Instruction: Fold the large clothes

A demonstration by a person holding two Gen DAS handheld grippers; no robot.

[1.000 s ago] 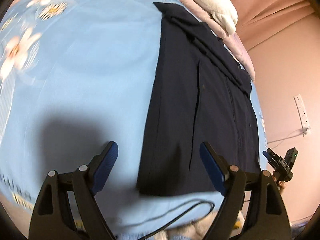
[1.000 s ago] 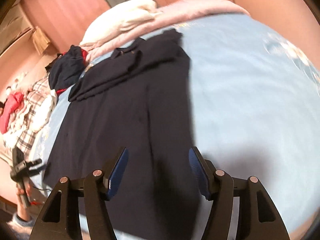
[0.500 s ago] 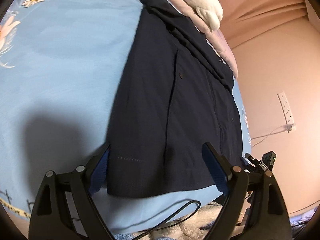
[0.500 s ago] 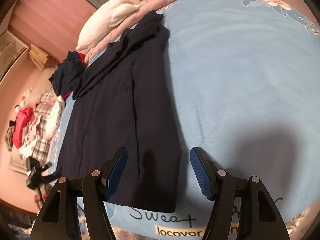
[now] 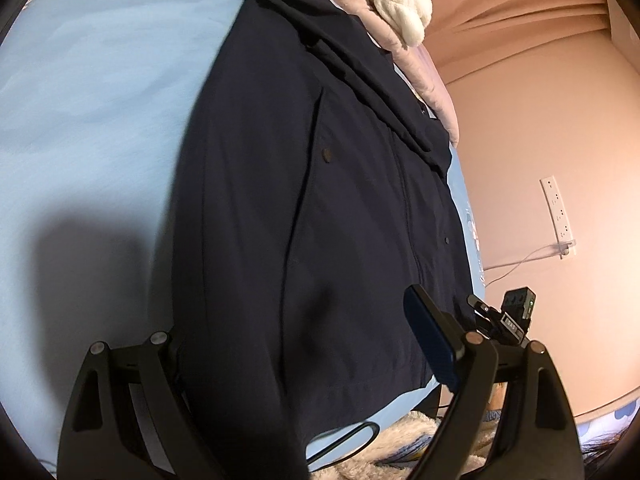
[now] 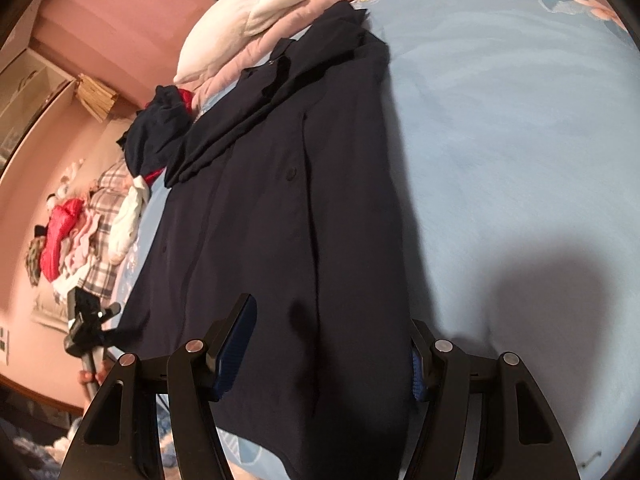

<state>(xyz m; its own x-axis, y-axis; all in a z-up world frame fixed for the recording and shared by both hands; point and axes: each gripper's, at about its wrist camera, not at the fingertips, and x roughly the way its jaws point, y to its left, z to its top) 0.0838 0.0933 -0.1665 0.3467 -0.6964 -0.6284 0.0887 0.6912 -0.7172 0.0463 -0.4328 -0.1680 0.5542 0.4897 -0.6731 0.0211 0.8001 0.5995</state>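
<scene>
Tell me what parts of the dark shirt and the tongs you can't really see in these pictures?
- Left tongs, left wrist view: the left finger's tip is hidden behind the navy shirt.
- Right tongs, right wrist view: the right finger's blue pad mostly sits behind the shirt's edge.
- Shirt's bottom hem, right wrist view: cut off by the picture's lower edge.
- Sleeves: folded over near the collar, so their ends stay hidden.
- Clothes pile: too small and jumbled to sort.

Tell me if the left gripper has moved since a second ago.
Yes. The left gripper has come forward over the dark shirt, whose hem now lies between its fingers.

likely bedroom, bed point(image 6: 500, 120), pillow point(image 6: 240, 20), curtains point(image 5: 520, 12)
</scene>
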